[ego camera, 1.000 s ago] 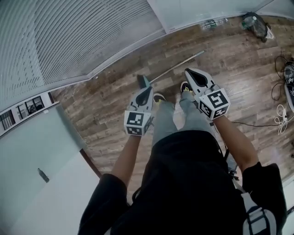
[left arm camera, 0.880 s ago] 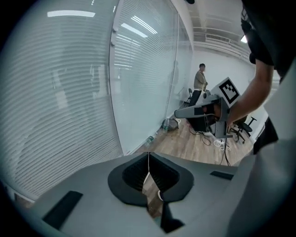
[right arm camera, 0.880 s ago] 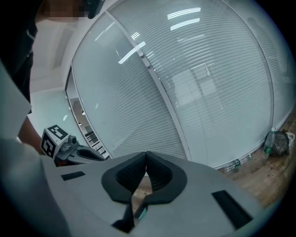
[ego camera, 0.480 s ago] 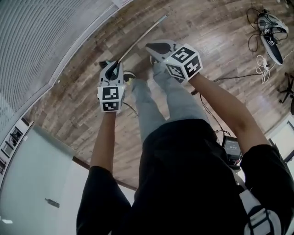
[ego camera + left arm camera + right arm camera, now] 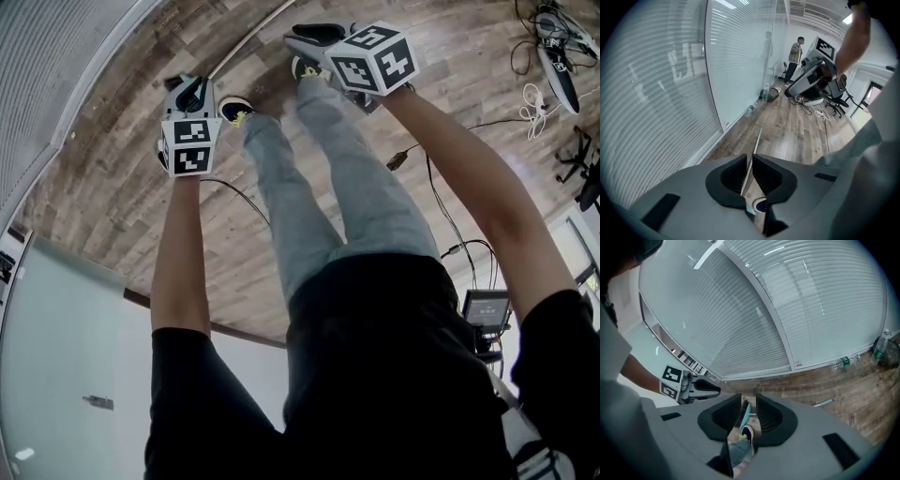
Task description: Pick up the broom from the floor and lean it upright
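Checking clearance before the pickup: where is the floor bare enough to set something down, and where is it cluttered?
Bare floor lies between the blind-covered glass wall and the person's left arm. Crowded: cables at upper right, and a cable beside the right leg. The broom handle crosses the top.

Person: black short-sleeved top (image 5: 394, 375); pale grey-blue jeans (image 5: 319, 197); dark shoes (image 5: 234, 107) with yellow laces. Left gripper (image 5: 190, 91), right gripper (image 5: 307, 37): grey shells, black-lined jaws, white cubes (image 5: 375, 61) with black square markers; right jaws opening, nothing between them
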Tool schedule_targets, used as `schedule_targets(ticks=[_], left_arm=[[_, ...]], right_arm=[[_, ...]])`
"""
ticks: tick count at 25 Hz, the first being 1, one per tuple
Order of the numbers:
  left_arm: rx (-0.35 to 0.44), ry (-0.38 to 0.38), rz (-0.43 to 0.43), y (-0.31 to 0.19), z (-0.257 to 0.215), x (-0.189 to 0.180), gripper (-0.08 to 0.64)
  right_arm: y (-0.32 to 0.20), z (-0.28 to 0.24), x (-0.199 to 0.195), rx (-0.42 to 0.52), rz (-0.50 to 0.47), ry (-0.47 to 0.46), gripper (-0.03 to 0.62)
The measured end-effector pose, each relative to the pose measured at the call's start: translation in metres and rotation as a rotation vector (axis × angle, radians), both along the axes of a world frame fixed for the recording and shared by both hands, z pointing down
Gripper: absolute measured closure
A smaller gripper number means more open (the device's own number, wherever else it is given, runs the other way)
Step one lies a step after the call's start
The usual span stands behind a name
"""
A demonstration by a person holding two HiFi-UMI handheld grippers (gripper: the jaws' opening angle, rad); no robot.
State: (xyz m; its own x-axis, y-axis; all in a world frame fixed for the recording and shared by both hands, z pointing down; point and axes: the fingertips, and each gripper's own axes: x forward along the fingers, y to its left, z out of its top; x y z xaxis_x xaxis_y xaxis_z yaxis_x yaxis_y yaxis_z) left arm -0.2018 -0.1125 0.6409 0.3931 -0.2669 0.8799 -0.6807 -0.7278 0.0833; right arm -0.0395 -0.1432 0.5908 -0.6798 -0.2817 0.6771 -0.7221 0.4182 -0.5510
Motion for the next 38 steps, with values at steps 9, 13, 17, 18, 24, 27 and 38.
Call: schedule_targets(ticks=[9, 13, 17, 18, 24, 27, 38], left_arm=[[-0.113, -0.025, 0.074, 0.045, 0.118, 0.001, 0.424], [-0.125, -0.054, 0.1, 0.046, 0.155, 0.004, 0.389], [-0.11, -0.058, 0.069, 0.037, 0.181, 0.006, 0.366], [-0.107, -0.057, 0.052, 0.034, 0.189, 0.005, 0.354], [-0.117, -0.069, -0.012, 0.033, 0.261, -0.005, 0.307], [-0.138, -0.08, 0.019, 0.045, 0.305, -0.007, 0.307], [-0.159, -0.094, 0.019, 0.056, 0.426, -0.003, 0.307]], right_arm=[[0.037, 0.134, -0.019, -0.166, 0.064, 0.069, 0.456], [0.036, 0.172, -0.02, -0.239, 0.13, 0.095, 0.434], [0.025, 0.204, -0.021, -0.231, 0.178, 0.126, 0.43], [0.022, 0.213, -0.023, -0.223, 0.185, 0.134, 0.429], [0.024, 0.297, -0.044, -0.217, 0.196, 0.16, 0.404], [0.032, 0.337, -0.042, -0.251, 0.288, 0.159, 0.402], [0.054, 0.448, -0.049, -0.233, 0.389, 0.226, 0.4]])
